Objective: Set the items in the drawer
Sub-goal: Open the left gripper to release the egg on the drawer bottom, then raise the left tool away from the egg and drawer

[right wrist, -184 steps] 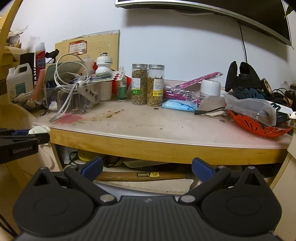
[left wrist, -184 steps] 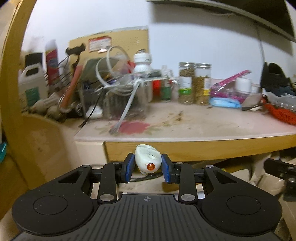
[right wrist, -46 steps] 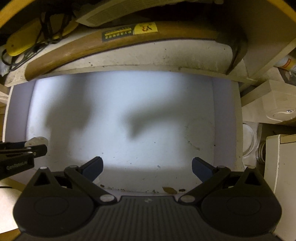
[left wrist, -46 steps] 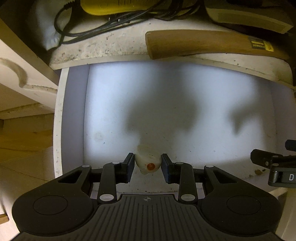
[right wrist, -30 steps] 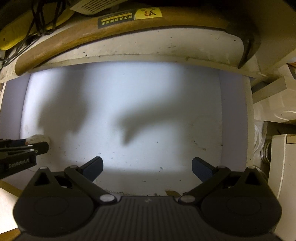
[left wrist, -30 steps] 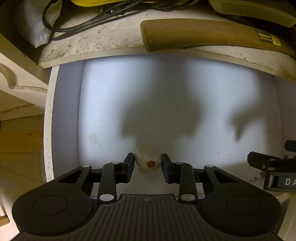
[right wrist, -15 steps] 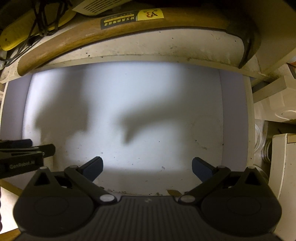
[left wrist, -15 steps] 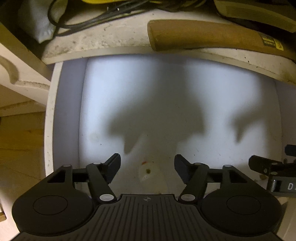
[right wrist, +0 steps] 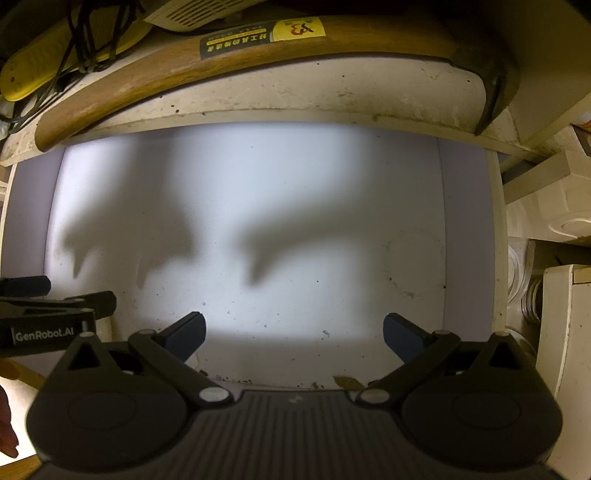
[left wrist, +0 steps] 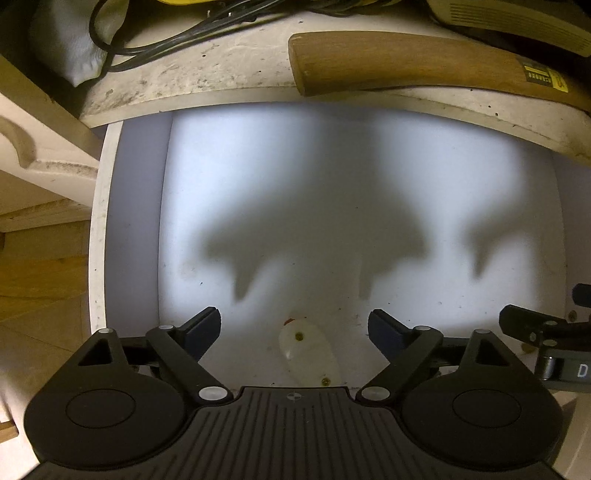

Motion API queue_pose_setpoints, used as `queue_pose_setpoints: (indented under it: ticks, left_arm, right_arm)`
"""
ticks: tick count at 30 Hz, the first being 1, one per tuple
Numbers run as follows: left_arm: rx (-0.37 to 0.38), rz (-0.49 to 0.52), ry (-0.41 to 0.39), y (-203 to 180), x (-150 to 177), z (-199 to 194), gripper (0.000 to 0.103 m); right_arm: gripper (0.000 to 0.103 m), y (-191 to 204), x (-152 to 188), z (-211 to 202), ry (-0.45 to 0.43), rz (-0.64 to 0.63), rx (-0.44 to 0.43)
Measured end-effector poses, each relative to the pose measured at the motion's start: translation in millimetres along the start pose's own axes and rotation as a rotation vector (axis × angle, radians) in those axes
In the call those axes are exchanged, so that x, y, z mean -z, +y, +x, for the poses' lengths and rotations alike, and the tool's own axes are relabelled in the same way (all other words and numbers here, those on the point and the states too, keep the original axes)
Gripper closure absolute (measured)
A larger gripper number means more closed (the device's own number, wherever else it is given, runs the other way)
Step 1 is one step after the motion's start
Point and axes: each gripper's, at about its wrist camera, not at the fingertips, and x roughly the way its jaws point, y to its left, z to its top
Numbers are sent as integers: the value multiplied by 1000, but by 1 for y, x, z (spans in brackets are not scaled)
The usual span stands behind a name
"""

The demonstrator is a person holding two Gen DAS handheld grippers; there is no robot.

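Note:
The white drawer (left wrist: 99,229) is pulled open below me; its floor is lit and shadowed. A small white plastic item with an orange spot (left wrist: 308,350) lies on the drawer floor near the front, below my left gripper (left wrist: 294,325), which is open and empty above it. My right gripper (right wrist: 293,328) is open and empty over the front middle of the drawer (right wrist: 495,236). The left gripper also shows at the left edge of the right wrist view (right wrist: 55,299); the right gripper shows at the right edge of the left wrist view (left wrist: 535,328).
A shelf above the drawer's back carries a wooden-handled hammer (right wrist: 221,59), black cables (left wrist: 177,33) and a yellow power strip (right wrist: 55,55). Wooden furniture (left wrist: 37,147) stands to the left, white boxes (right wrist: 561,332) to the right. Crumbs lie along the drawer front (right wrist: 229,376).
My left gripper opened and let go of the white item, which now lies on the drawer floor. The jaws have since spread wider. The right gripper has stayed open and nearly still.

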Motion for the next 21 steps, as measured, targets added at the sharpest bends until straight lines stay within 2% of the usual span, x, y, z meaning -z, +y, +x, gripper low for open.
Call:
queue_pose_setpoints:
  ticks: [12,15,21]
  left_arm:
    - [-6,19,-40,-3,17,-25,15]
    - [-3,14,-52,16,7,-20,15]
    - [2,16,-70,15,7,-34,15]
  right_arm:
    - [0,4,4,-13,-20,-3,-1]
    - [0,3,6,-20,-29,-1,1]
    - [0,4,8,-35,-46,4,-5]
